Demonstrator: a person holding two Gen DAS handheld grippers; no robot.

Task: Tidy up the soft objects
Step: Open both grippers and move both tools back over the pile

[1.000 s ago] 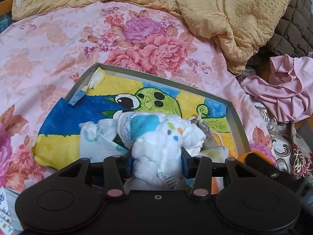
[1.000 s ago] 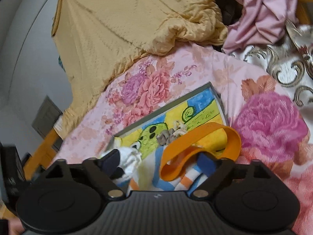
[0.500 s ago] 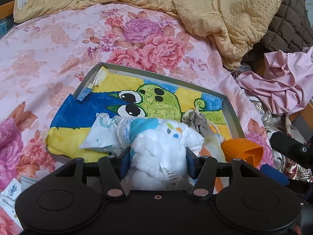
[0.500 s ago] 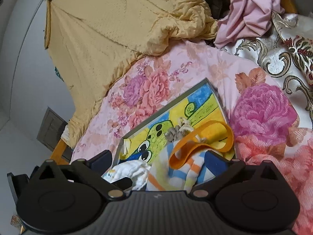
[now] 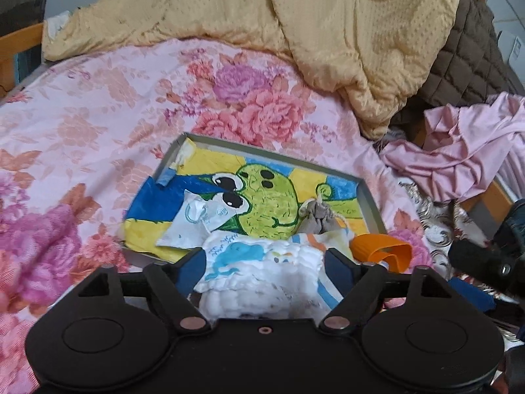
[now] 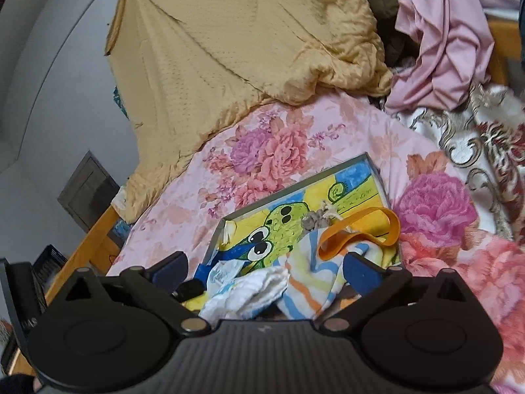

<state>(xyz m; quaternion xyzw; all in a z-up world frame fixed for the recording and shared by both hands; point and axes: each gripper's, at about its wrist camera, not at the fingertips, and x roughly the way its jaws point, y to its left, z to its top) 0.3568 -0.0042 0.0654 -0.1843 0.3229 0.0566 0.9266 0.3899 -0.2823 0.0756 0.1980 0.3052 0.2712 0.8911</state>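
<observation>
A shallow grey box (image 5: 370, 197) with a cartoon drawing inside lies on the floral bedspread; it also shows in the right wrist view (image 6: 288, 193). My left gripper (image 5: 264, 261) is open, its fingers spread beside a white padded cloth (image 5: 262, 262) with a blue print, resting at the box's near edge. My right gripper (image 6: 265, 266) is open above a striped cloth (image 6: 311, 282) and an orange band (image 6: 357, 233). A grey pouch (image 5: 316, 220) and a small white cloth (image 5: 193, 220) lie in the box.
A yellow quilt (image 5: 328, 32) is heaped at the back. A brown quilted blanket (image 5: 469, 55) and a pink garment (image 5: 459, 154) lie at the right. A wooden bed frame (image 6: 82, 249) runs along the left in the right wrist view.
My left gripper has opened and let go of the white padded cloth, and pulled back a little. My right gripper has drawn back and risen; the orange band now lies on the striped cloth.
</observation>
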